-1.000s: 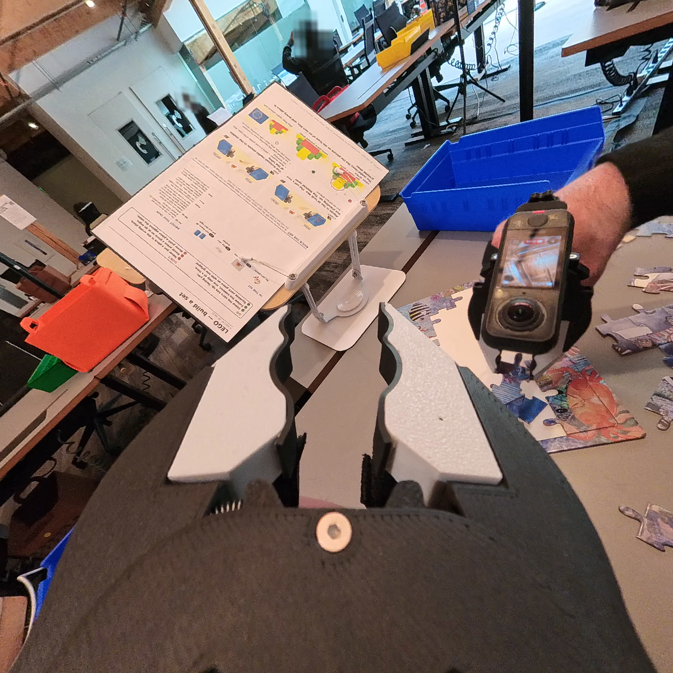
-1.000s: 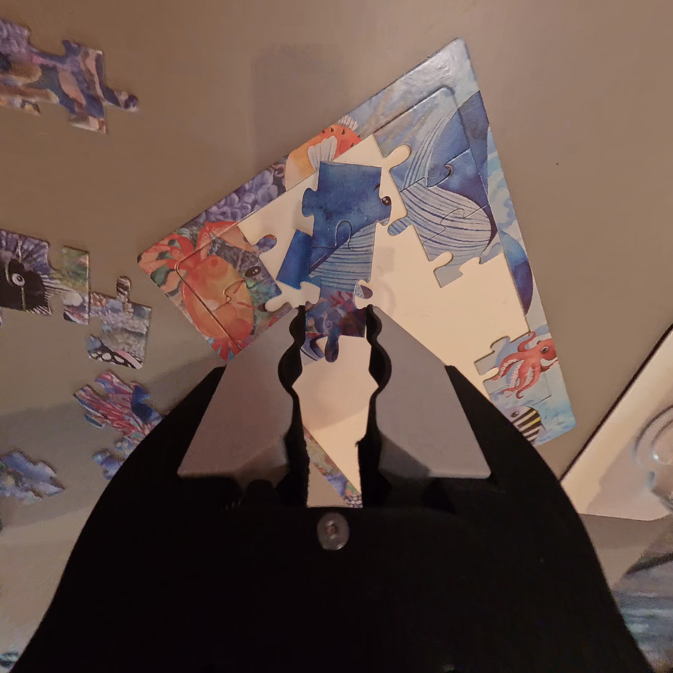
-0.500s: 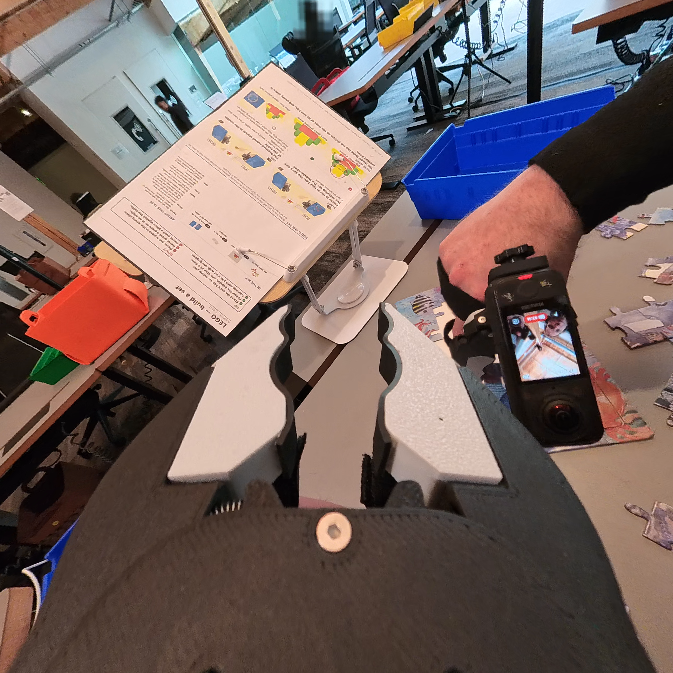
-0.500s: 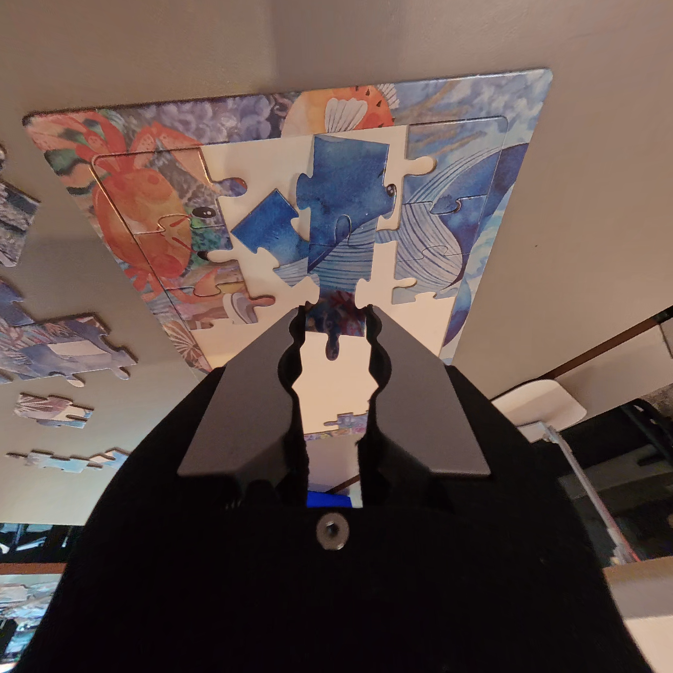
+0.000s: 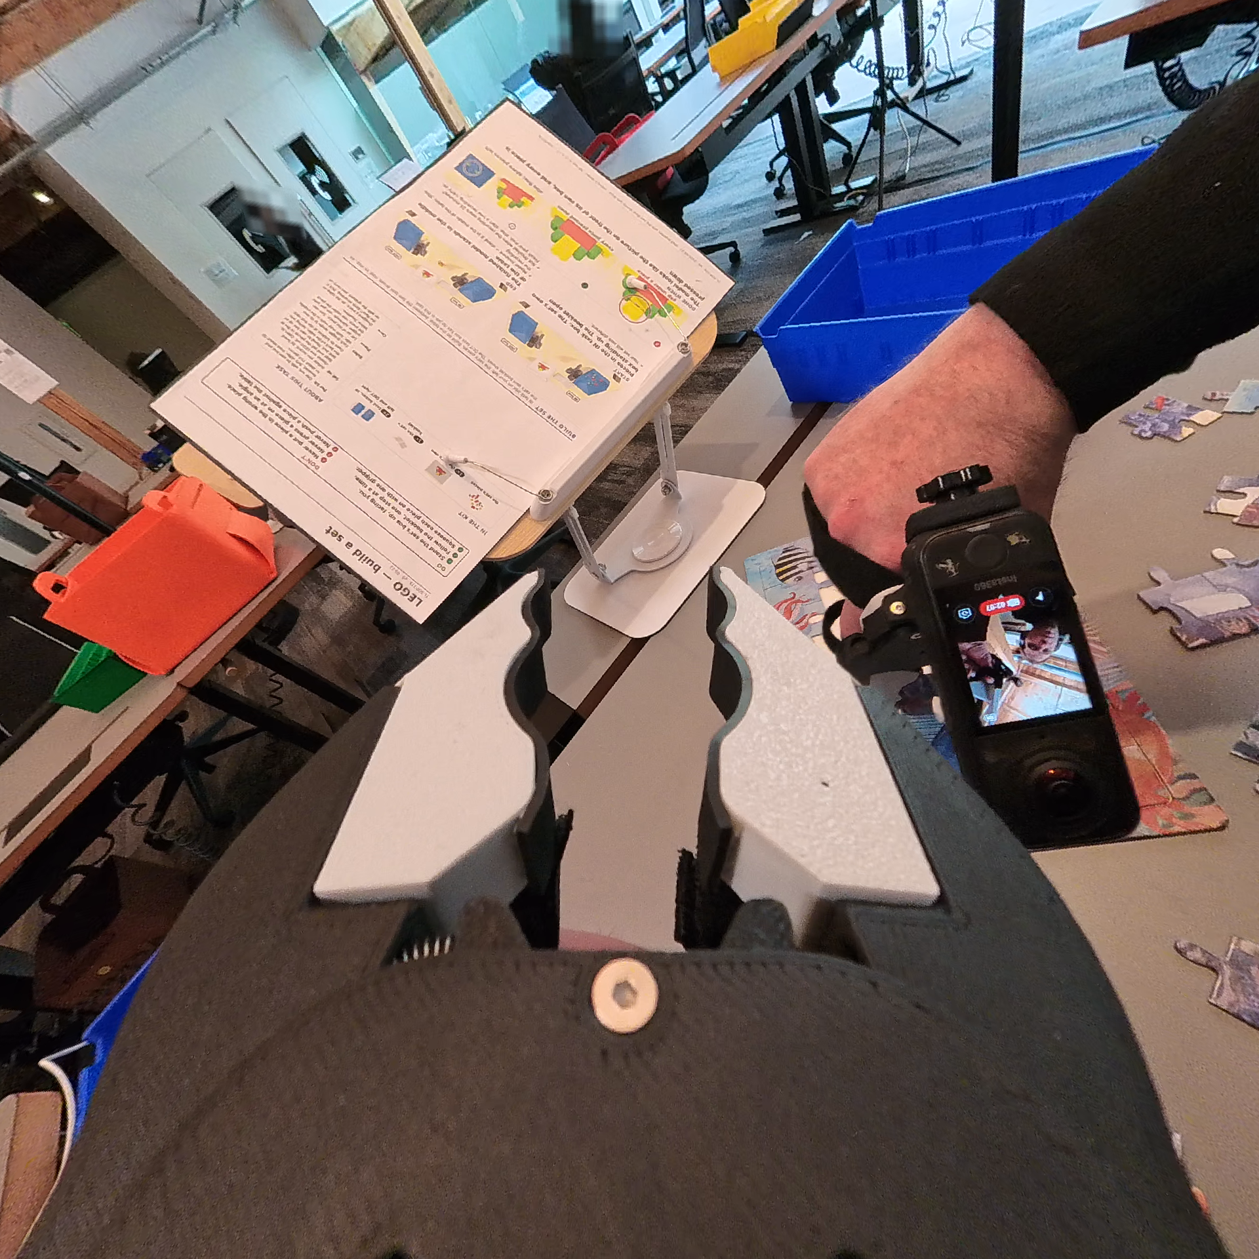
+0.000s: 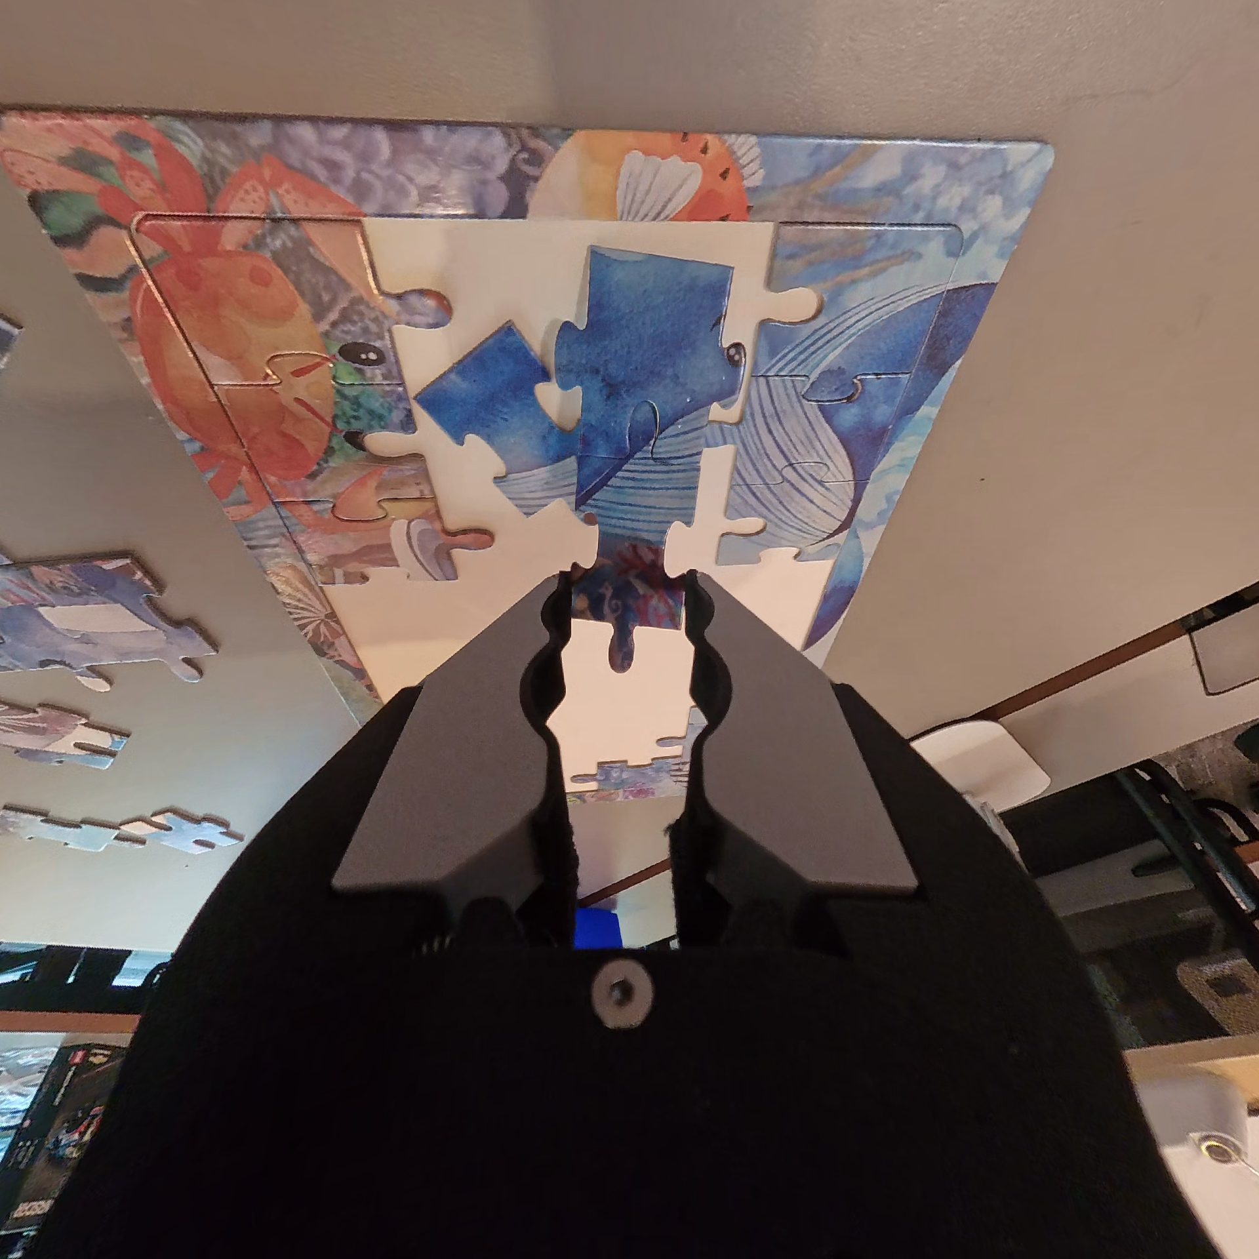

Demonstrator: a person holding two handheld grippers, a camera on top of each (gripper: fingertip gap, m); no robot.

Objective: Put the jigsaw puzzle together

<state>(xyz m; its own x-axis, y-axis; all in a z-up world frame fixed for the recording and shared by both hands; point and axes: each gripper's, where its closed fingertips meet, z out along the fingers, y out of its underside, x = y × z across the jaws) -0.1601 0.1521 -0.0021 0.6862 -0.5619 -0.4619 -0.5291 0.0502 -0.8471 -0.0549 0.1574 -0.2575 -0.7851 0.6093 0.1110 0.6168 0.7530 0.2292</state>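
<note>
A: Right gripper [image 6: 627, 579] pinches a purple-blue piece [image 6: 630, 606] over the puzzle tray [image 6: 886, 184], at 6 o'clock from the blue whale pieces [image 6: 647, 354], so we can seat it.

B: Left gripper [image 5: 623, 599] idles half-open, empty, away from our work.

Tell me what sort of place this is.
Probably an open-plan office or lab workspace: rows of desks with office chairs, a blue bin, and an instruction sheet on a stand.

A grey table [image 5: 1117, 906] is seen carrying the puzzle tray [image 6: 886, 184], loose pieces [image 6: 102, 613], a blue bin [image 5: 886, 286] and a stand base [image 5: 664, 552]
</note>
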